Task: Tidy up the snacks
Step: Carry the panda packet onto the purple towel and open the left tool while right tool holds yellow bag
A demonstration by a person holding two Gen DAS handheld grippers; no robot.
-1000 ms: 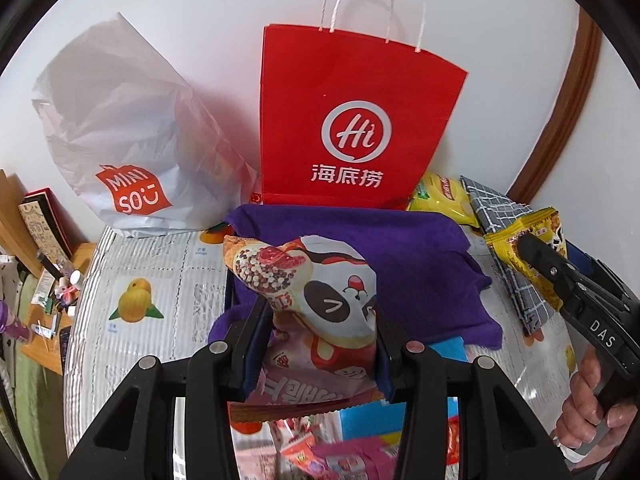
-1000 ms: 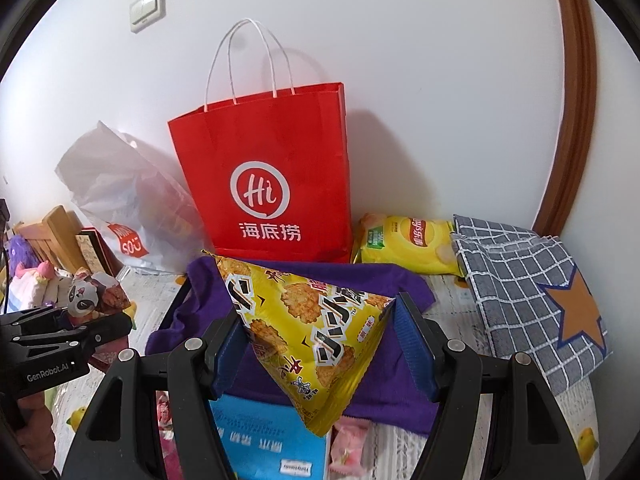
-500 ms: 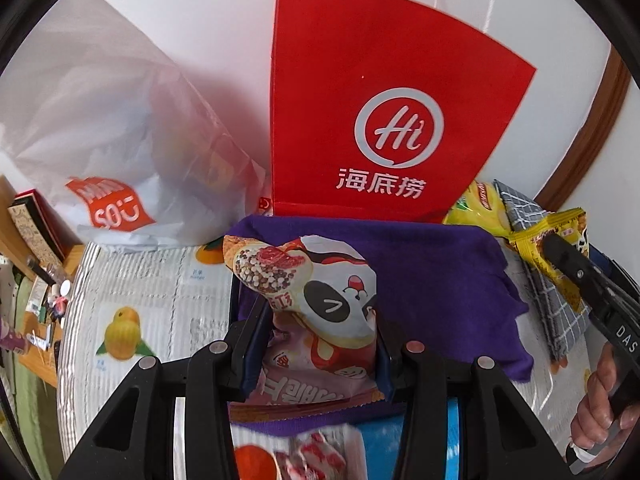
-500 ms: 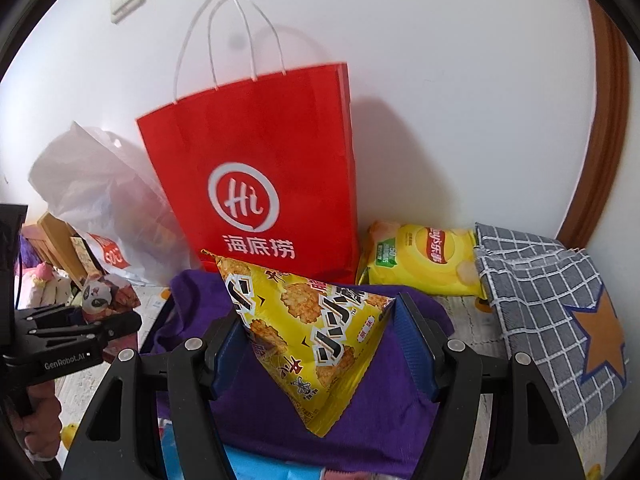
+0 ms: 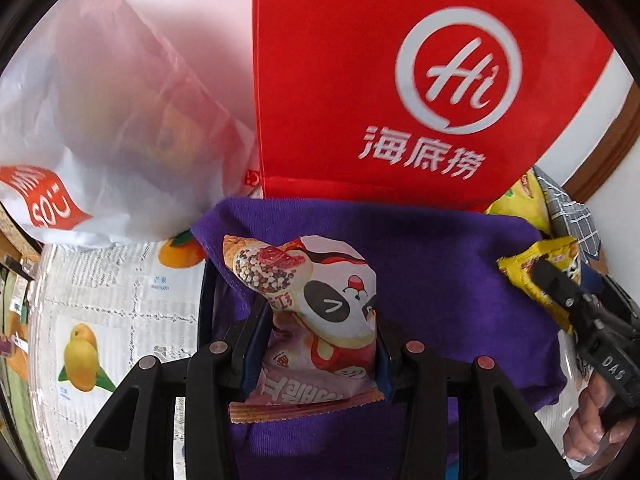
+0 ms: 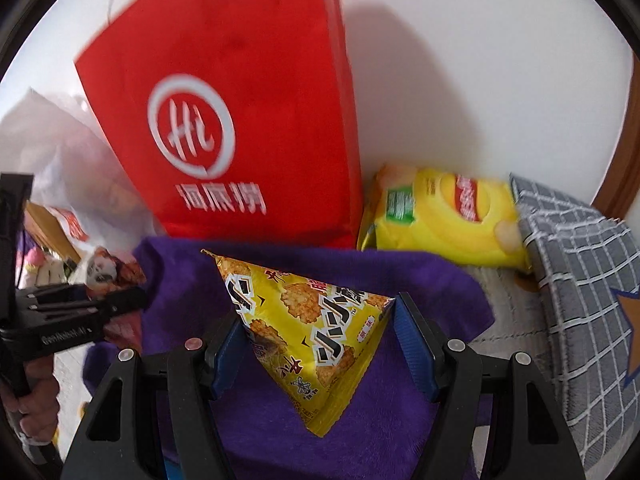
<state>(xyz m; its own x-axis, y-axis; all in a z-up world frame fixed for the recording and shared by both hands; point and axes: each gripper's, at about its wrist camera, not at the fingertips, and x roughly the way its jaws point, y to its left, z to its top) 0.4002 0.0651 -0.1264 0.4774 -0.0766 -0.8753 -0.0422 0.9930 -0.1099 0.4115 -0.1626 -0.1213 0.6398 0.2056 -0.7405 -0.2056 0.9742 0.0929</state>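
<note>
My left gripper [image 5: 318,344] is shut on a pink and white panda snack bag [image 5: 316,312], held upright above a purple cloth [image 5: 440,280]. In the right wrist view my right gripper [image 6: 320,340] is shut on a yellow triangular snack bag [image 6: 308,328] over the same purple cloth [image 6: 420,280]. The right gripper and its yellow bag [image 5: 536,272] show at the right edge of the left wrist view, with a hand [image 5: 592,428] below. The left gripper [image 6: 100,304] shows at the left of the right wrist view.
A red paper bag [image 5: 400,80] stands against the wall just behind the cloth. A white plastic bag [image 5: 100,120] lies to its left. A yellow chip bag [image 6: 440,216] and a grey checked cloth [image 6: 580,280] lie to the right. A fruit-print cover [image 5: 100,320] lies underneath.
Both grippers have moved forward and down toward the purple cloth and red bag, each still holding its snack bag. The red bag now fills much more of both views.
</note>
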